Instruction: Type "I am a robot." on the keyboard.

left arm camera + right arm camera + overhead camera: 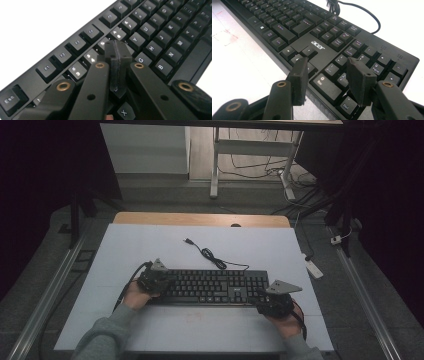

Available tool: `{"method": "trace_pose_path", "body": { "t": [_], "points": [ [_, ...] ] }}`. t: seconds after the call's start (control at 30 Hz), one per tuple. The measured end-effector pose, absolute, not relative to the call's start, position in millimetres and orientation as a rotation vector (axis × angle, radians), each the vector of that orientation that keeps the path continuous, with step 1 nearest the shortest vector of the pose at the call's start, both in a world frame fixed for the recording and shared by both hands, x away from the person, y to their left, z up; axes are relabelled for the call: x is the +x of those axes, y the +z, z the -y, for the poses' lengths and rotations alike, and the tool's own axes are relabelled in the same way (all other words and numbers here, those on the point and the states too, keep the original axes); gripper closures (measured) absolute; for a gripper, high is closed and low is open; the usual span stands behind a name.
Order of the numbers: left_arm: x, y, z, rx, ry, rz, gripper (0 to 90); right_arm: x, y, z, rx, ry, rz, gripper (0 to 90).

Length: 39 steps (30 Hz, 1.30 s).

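Observation:
A black keyboard point(210, 287) lies across the white table, its cable point(210, 255) curling off behind it. My left gripper point(159, 281) is over the keyboard's left end. In the left gripper view its jaws are pressed together, shut with nothing between them, and the tips point(118, 50) hover over the keyboard point(150, 45) near the number and letter rows. My right gripper point(266, 298) is at the keyboard's right front corner. In the right gripper view its jaws stand apart, open point(328, 66), above the arrow keys and number pad of the keyboard point(317, 45). I cannot tell if either gripper touches the keys.
The white table top point(150, 250) has a wooden strip along its far edge. A person's hands and grey sleeves point(105, 332) come in from the bottom. Beyond the table stand a desk frame point(250, 160) and floor cables; a white power strip point(314, 268) lies at the right.

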<state>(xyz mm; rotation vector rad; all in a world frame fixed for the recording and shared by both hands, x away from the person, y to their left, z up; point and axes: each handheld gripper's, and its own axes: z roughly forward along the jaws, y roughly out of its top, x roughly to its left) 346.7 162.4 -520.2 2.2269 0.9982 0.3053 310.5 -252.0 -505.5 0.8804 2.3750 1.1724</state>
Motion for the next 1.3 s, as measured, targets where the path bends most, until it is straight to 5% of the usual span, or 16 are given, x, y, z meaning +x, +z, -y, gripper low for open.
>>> {"method": "trace_pose_path", "body": {
  "t": [0.23, 0.63, 0.83, 1.3],
  "points": [
    [344, -511, -167, 2.163, 0.312, -0.991, 85.4, 311, -505, 252, 0.881, 1.175, -2.374, 52.3],
    [329, -491, -187, 2.045, 0.311, -0.993, 47.2, 311, -505, 252, 0.880, 1.175, -2.374, 52.2],
    [316, -482, -196, 2.020, 0.306, -0.986, 37.1, 311, -505, 252, 0.883, 1.180, -2.368, 52.3],
    [317, -487, -196, 2.048, 0.293, -0.987, 33.5, 311, -503, 250, 0.876, 1.203, -2.366, 51.9]
  ]
}}
